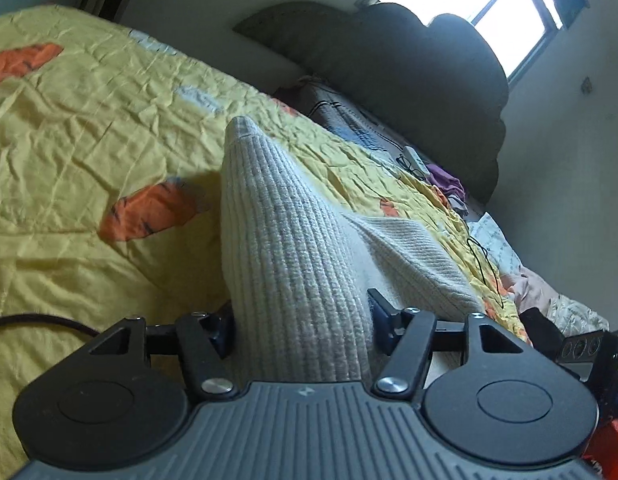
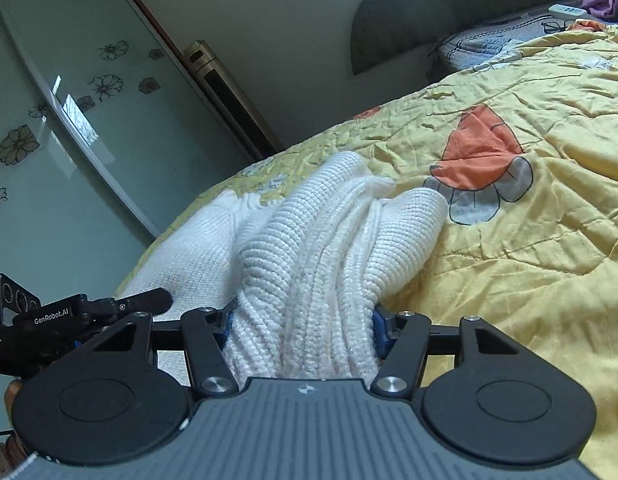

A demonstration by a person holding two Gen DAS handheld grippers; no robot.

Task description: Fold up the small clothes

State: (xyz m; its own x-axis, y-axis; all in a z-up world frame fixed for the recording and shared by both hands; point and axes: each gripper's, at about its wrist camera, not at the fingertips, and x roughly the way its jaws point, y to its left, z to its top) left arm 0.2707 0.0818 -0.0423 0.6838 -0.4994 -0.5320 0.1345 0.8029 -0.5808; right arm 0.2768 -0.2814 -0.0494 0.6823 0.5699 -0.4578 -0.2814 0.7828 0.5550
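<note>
OK, we've got both grippers on the white knit garment (image 1: 293, 240) now. Our left gripper (image 1: 303, 320) is clamped on a bunched ridge of the knit, and the ribbed fabric runs straight out ahead of the jaws, long axis pointing away toward the far side of the yellow quilt (image 1: 89, 128). Our right gripper (image 2: 303, 324) is clenched on a thicker wad of the same garment, folds spilling fwd over the quilt.

The garment sits near the quilt's near edge, w/ the rest of the bed bare beyond it. In the right wrist view the left gripper shows just beside us at lower left, so the 2 grips are close together on the near hem. We'd judge the next move carries this edge fwd along that axis, both hands equally placed.
</note>
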